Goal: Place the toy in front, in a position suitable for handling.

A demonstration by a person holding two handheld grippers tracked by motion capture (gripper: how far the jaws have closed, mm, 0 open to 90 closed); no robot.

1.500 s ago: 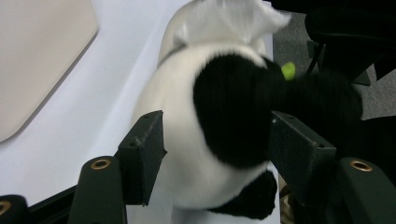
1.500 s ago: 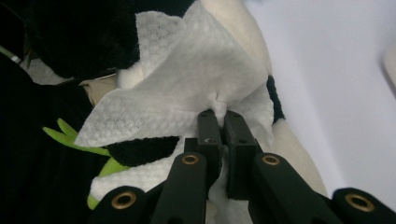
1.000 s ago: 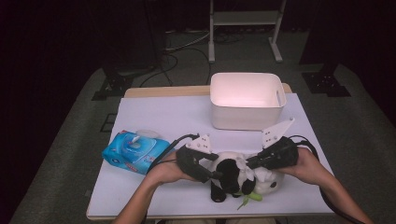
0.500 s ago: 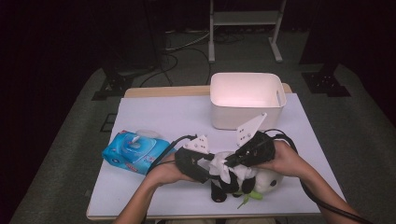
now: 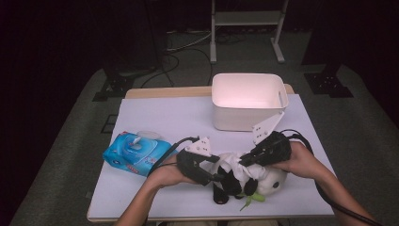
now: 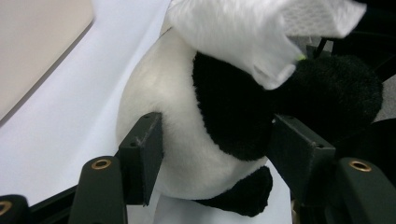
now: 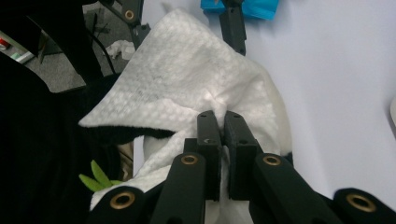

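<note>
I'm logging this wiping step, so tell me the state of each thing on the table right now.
Plush panda: lying on the table, clamped by the left gripper.
White wipe: draped over the panda, pinched in the right gripper.
Wipes pack: lying flat, lid raised.
White bin: upright, open-topped.

A white-topped table (image 5: pixel 155 117) stands on grey carpet (image 5: pixel 66 155) in a dark room.
</note>
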